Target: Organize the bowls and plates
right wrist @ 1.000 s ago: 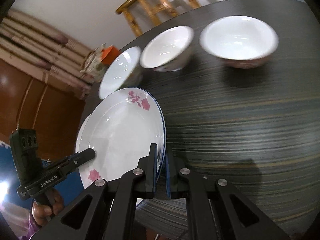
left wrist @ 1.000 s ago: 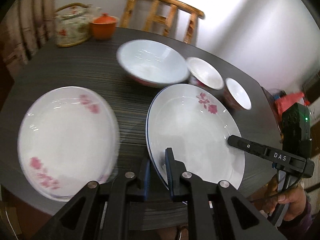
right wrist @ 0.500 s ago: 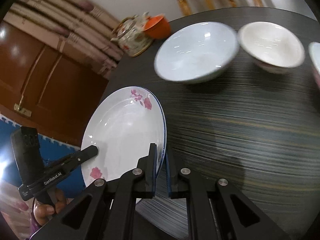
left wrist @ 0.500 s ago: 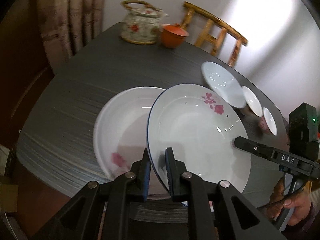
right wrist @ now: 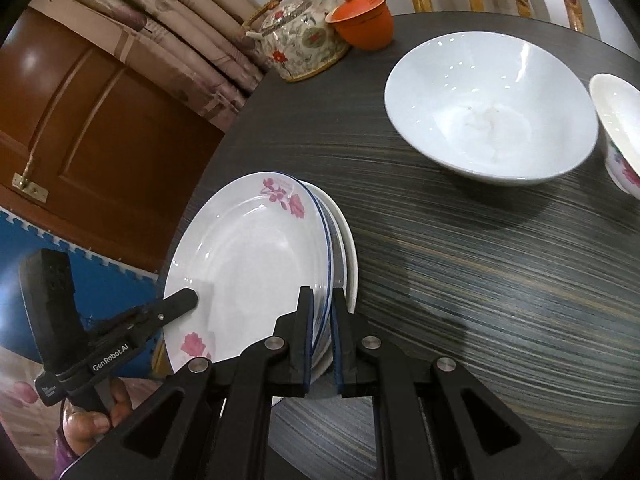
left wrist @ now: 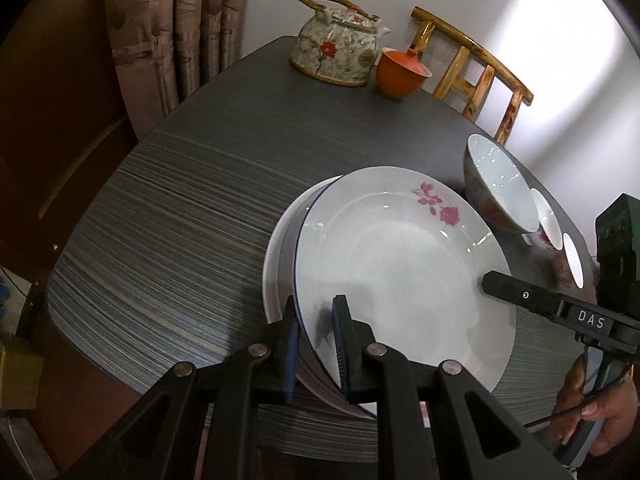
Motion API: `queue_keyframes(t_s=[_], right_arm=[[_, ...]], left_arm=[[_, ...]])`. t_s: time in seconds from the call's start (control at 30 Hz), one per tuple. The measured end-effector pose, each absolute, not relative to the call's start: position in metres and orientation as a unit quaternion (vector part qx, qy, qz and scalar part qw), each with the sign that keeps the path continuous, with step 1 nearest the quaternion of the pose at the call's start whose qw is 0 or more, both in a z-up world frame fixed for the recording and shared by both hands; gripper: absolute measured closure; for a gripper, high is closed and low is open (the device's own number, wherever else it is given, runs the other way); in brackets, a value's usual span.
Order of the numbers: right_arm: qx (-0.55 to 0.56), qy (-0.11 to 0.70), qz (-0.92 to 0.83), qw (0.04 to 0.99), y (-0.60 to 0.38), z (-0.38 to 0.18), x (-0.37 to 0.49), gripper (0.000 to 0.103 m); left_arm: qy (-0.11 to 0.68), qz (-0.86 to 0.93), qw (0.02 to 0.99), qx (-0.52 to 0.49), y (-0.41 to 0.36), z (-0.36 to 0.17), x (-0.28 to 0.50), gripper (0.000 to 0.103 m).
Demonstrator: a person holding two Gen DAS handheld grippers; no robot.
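My left tongs (left wrist: 314,344) are pinched on the near rim of the blue-rimmed flowered plate (left wrist: 404,272), one finger under the rim and one on top. My right tongs (right wrist: 322,334) are clamped on the same plate's opposite edge, fingers nearly closed with only the rim between them. The plate sits directly over a second white plate (left wrist: 280,240), whose edge shows as a crescent along one side; whether the two are already touching I cannot tell. Both lie at the near edge of the dark striped surface (left wrist: 180,208). Further in, a large white bowl (right wrist: 492,108) stands upright, with a small flower-patterned bowl (right wrist: 620,128) just beside it. At the far edge, a floral teapot (left wrist: 336,52) and an orange lidded cup (left wrist: 400,72) stand close together.
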State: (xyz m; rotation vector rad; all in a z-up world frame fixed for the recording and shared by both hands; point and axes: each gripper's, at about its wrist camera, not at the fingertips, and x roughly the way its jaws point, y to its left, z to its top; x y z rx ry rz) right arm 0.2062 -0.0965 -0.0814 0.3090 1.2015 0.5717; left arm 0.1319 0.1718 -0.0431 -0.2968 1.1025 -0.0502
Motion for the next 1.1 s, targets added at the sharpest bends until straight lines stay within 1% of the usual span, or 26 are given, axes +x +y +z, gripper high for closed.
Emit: queue_keyframes(t_s=[0.37,0.6,0.73,1.1], right_arm=[[0.112,0.545,0.252,0.792,-0.093,-0.08,0.205,0.094],[0.112,0.546,0.25,0.792,-0.094,-0.083,0.205,0.094],[0.108,0.545,0.251,0.792,-0.091,-0.083,0.205,0.094],[0.094,0.534,0.248,0.803,-0.086,-0.078,0.202,0.091]], left_arm=[[0.519,-0.015,0.851,-0.085,0.158,-0.044,0.134,0.087],[0.515,-0.01,0.853,-0.086,0.163,-0.044,0.135,0.087],[0.494,0.004,0.867,-0.06,0.162,-0.033,0.133,0.087],[0.481,0.01,0.873,-0.08,0.172,-0.029,0.133,0.087]])
